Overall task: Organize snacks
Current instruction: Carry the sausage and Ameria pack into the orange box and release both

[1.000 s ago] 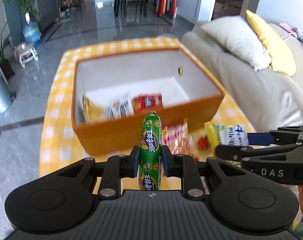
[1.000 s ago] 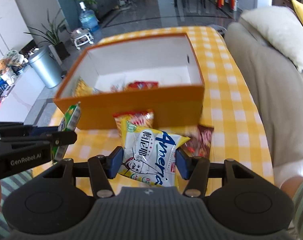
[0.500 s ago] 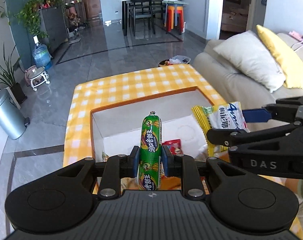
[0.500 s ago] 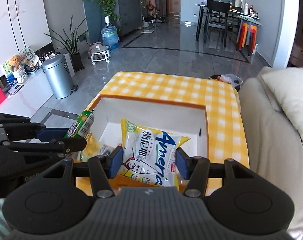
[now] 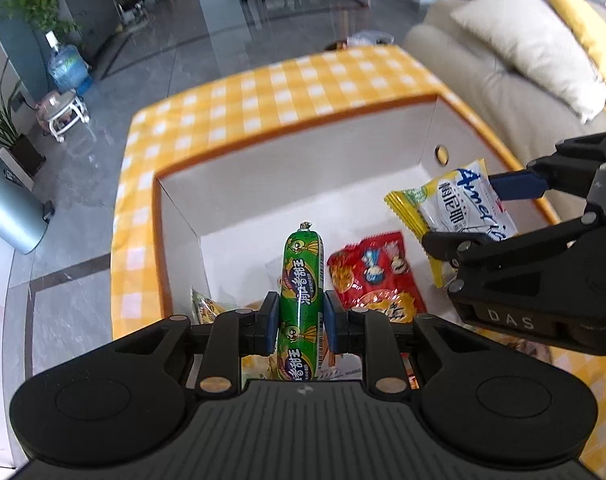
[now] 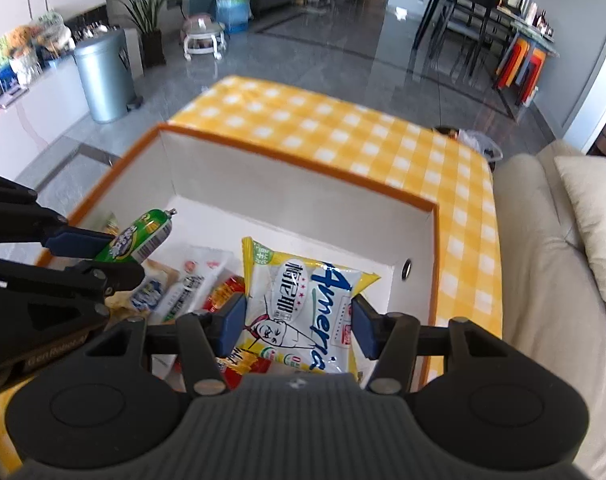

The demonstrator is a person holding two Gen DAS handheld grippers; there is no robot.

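grey polished floor tiles [image 6: 343,44] run back to a dining table with dark chairs [image 6: 475,12] and stacked orange stools [image 6: 523,64]; a metal bin [image 6: 103,76], a water bottle [image 6: 233,0] and a potted plant [image 6: 151,20] stand along the far side. closer in, a table under a yellow-and-white checked cloth [image 6: 323,124] sits right beside a beige sofa [image 6: 543,240] with a cream cushion [image 5: 535,44] and a yellow cushion [image 5: 583,28].

on the cloth stands an orange box [image 6: 303,164] with white inner walls, open at the top. inside it lie a red snack packet [image 5: 375,276], a white packet [image 6: 191,288] and some smaller wrappers, partly hidden behind the tools.

both tongs hang over the box, pointing steeply down into it. the left gripper [image 5: 301,320] is clamped tight on a green sausage stick [image 5: 301,280], which stands upright between the blue pads. the right gripper [image 6: 295,320] has its jaws about half spread and pressed on the sides of a yellow-and-white snack bag [image 6: 303,300], held above the packets at the box's right side. the two tools sit near each other, apart, each partly blocking the other's view of the box floor.
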